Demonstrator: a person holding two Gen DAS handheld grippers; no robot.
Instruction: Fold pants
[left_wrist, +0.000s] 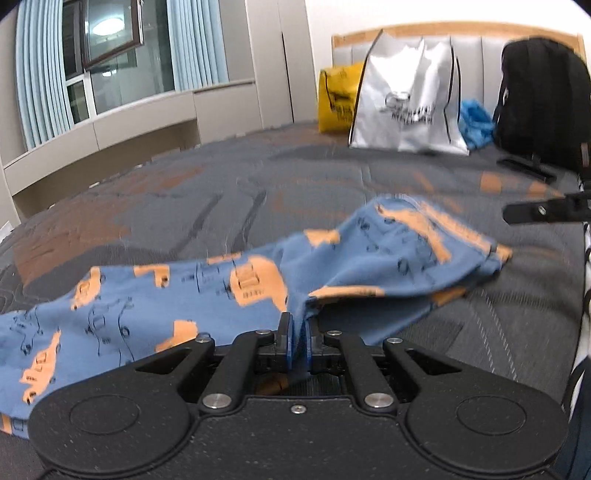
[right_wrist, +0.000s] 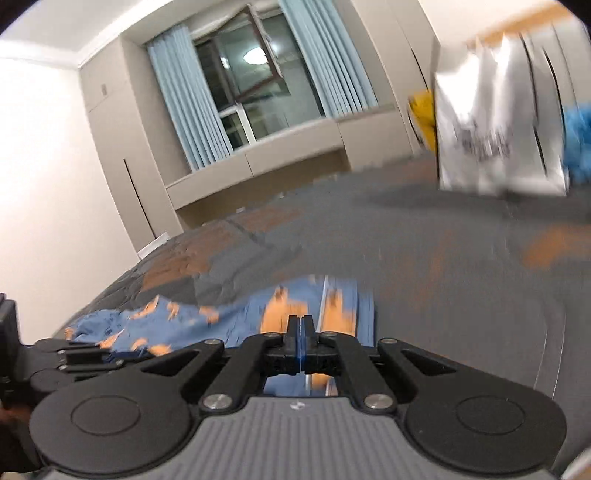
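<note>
Blue pants (left_wrist: 229, 288) with orange truck prints lie across a grey and orange patterned bed (left_wrist: 221, 192). My left gripper (left_wrist: 295, 332) is shut on a pinch of the pants' near edge, the cloth bunched between its jaws. The pants' far end hangs lifted toward the right. My right gripper (right_wrist: 301, 332) is shut on the pants (right_wrist: 280, 314), blue cloth showing between its closed jaws. The right gripper's finger (left_wrist: 543, 212) shows at the right edge of the left wrist view. The left gripper (right_wrist: 85, 356) shows low on the left of the right wrist view.
A white shopping bag (left_wrist: 406, 99), a yellow bag (left_wrist: 338, 99), a blue bundle (left_wrist: 476, 122) and a black backpack (left_wrist: 543, 99) stand at the headboard. A window with blue curtains (right_wrist: 255, 85) and a low ledge lie beyond the bed's far side.
</note>
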